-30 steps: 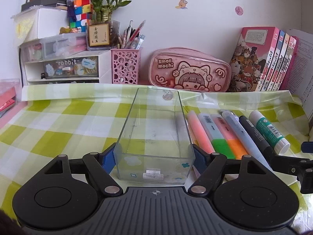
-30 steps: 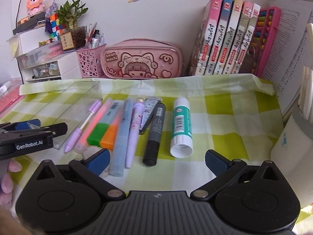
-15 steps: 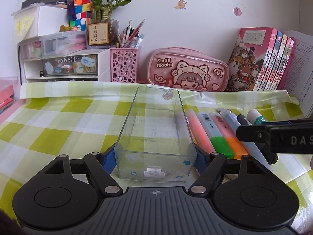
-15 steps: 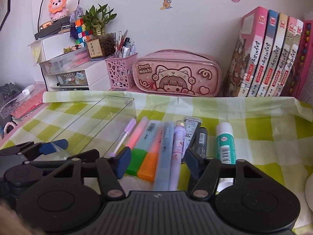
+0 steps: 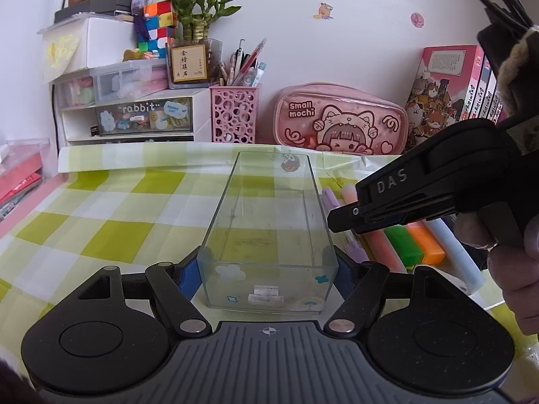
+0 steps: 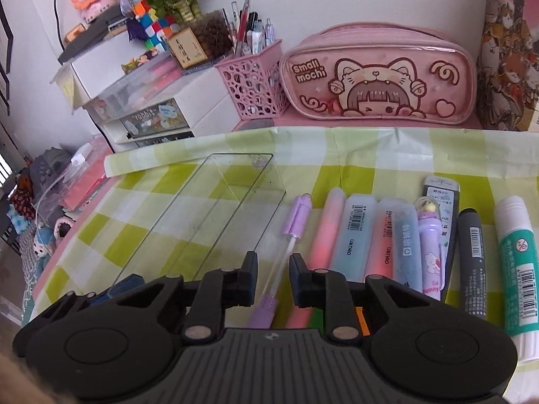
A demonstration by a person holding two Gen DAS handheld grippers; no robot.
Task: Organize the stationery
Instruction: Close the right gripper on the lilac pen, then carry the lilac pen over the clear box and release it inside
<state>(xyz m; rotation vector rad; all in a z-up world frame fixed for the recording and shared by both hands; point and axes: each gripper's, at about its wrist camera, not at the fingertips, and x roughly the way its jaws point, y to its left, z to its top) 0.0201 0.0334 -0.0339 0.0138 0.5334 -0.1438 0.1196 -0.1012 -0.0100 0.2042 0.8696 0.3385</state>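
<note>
My left gripper (image 5: 267, 274) is shut on the near end of a clear plastic organizer box (image 5: 269, 215), empty, standing on the green checked cloth. The box also shows in the right wrist view (image 6: 215, 208). To its right lies a row of stationery: a purple pen (image 6: 289, 239), a pink highlighter (image 6: 325, 232), a blue highlighter (image 6: 353, 232), another pen (image 6: 429, 245), a black marker (image 6: 471, 262) and a glue stick (image 6: 518, 266). My right gripper (image 6: 273, 279) is low over the purple pen, jaws narrowed on either side of its shaft with a small gap.
A pink pencil case (image 6: 377, 74), a pink pen holder (image 6: 252, 84), white drawers (image 5: 128, 114) and books (image 5: 451, 84) line the back wall. Red folders (image 5: 20, 178) lie at the left table edge.
My right gripper has moved left and down over the purple pen, and its jaws have narrowed around it. The left gripper and the box have stayed put.
</note>
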